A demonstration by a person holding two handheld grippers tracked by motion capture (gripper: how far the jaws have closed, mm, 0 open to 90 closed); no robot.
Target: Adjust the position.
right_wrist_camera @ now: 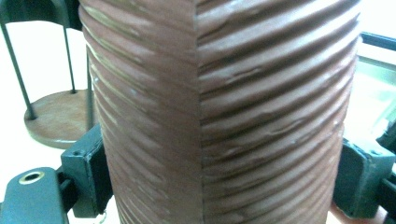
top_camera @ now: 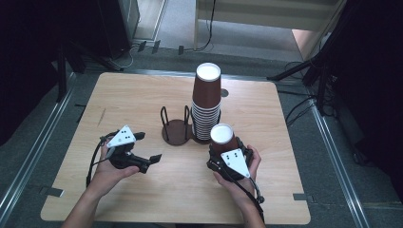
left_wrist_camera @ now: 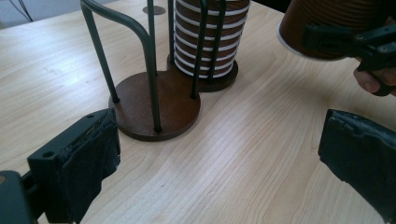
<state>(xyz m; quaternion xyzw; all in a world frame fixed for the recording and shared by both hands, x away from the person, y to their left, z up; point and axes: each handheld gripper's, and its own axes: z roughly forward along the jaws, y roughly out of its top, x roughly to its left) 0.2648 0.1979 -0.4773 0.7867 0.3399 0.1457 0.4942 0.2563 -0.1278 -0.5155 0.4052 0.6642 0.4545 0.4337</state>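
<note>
Right gripper: jaws clamped on either side of a single brown paper cup, lower centre-right of the high view, cup's long axis upright, white mouth up. Cup stack: just above it in frame, seated in the wire holder; the holder's empty ring lies to the cup's left. Left gripper: lower left, jaws spread wide, holding nothing, farther from the stack. Wooden table: beneath all.

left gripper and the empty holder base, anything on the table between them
Nothing: in the left gripper view, bare wood runs from the open left gripper to the empty holder base.
</note>
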